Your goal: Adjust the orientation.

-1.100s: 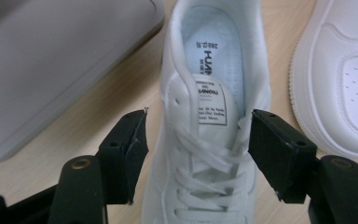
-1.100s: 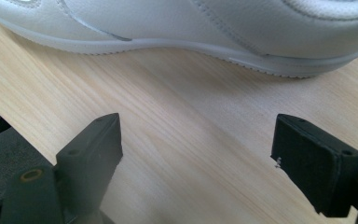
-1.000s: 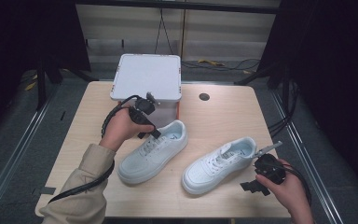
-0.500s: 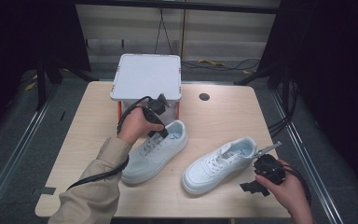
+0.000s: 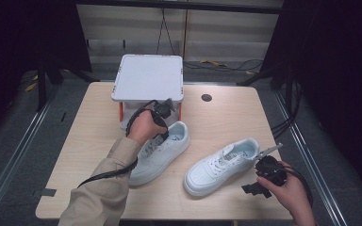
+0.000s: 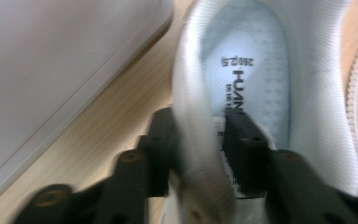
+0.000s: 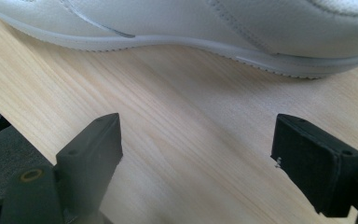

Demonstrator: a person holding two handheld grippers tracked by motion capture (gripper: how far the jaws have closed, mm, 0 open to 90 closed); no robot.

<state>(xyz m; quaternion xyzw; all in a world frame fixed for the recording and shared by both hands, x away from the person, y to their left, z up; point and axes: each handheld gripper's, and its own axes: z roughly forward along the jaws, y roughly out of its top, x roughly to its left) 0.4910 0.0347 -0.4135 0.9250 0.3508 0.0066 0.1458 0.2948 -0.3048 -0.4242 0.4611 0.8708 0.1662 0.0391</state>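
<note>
Since a second ago the left gripper has travelled from the left shoe's laces back to its heel end, beside the box; the shoes, the box and the right gripper lie as they did. Its fingers are now clamped on the collar of the left shoe, one outside the white wall and one inside, over the printed insole. In the left gripper view the collar is squeezed between the two black pads, with pale wood and the box's edge at the left. The left hand is wrapped round the gripper body, its beige sleeve reaching in from the bottom edge and the cable looping under the wrist.

At the right, the right gripper rests low near the worktop's front edge, held by the right hand. Its fingers stand wide apart over bare wood, holding nothing, and the right shoe's sole runs across just beyond them.

The right shoe lies on the worktop with its toe toward the front left and its heel toward the right gripper. The left shoe lies parallel, apart from it. The box, white-lidded, stands at the back, just behind the left shoe's heel. A dark round spot sits in the wood to the box's right.
</note>
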